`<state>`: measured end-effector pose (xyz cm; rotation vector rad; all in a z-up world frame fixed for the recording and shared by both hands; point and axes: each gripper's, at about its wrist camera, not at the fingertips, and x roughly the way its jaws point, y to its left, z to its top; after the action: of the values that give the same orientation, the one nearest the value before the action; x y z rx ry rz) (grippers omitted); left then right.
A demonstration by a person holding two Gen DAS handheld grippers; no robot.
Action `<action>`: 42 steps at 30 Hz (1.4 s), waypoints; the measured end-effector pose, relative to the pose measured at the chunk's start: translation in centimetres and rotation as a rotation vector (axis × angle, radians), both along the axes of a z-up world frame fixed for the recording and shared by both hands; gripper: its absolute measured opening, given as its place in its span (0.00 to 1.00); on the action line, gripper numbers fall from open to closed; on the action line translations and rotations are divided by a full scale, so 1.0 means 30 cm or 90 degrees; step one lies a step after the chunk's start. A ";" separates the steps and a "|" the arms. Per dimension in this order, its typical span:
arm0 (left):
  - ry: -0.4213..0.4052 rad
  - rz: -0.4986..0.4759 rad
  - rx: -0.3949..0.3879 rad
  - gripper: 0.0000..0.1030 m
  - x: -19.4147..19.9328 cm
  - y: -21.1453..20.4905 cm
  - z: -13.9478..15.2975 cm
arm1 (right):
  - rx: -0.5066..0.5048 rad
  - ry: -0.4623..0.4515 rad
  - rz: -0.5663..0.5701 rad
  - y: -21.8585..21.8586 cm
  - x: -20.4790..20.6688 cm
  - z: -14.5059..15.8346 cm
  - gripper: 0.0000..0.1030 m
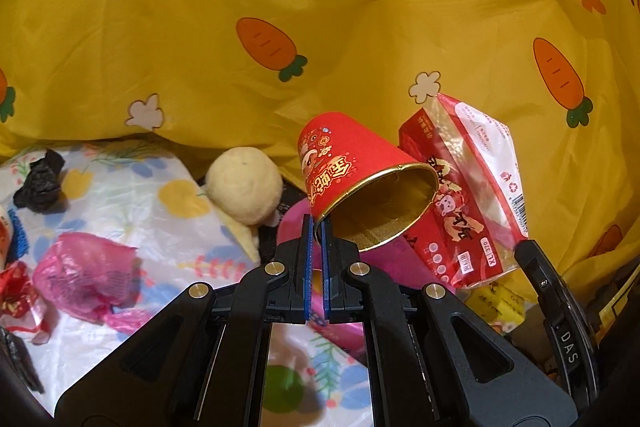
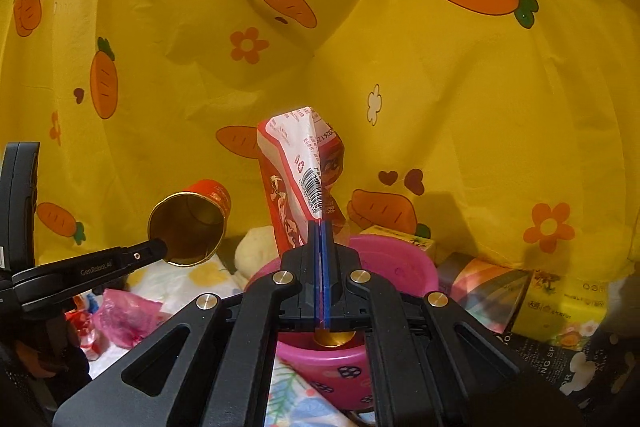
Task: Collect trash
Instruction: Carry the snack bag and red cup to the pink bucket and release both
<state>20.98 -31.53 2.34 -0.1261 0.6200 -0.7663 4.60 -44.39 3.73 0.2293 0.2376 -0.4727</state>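
I've got the left gripper (image 1: 316, 223) pinched on the rim of the red paper cup (image 1: 352, 167), jaws nearly together with only the cup wall between them. Cup is lifted, tilted, mouth toward me. Right gripper (image 2: 322, 227) is clamped tight on the bottom edge of the red snack wrapper (image 2: 298, 179), which stands upright above it. Both pieces are held over the pink bin (image 2: 392, 263), cup left of the wrapper. Yellow carrot-print cloth (image 1: 200, 27) fills the far side. Near left on the floral sheet (image 1: 132, 187): pink plastic bag (image 1: 84, 275), black scrap (image 1: 40, 179), cream ball (image 1: 244, 185).
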 end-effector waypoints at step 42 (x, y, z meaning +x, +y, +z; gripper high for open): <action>0.053 0.011 0.002 0.86 0.083 0.003 -0.157 | 0.017 0.026 -0.014 -0.089 0.065 -0.097 0.36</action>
<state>23.48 -31.42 -2.37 -0.1610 0.6982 -0.7463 6.55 -47.05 0.81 0.2489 0.2815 -0.4959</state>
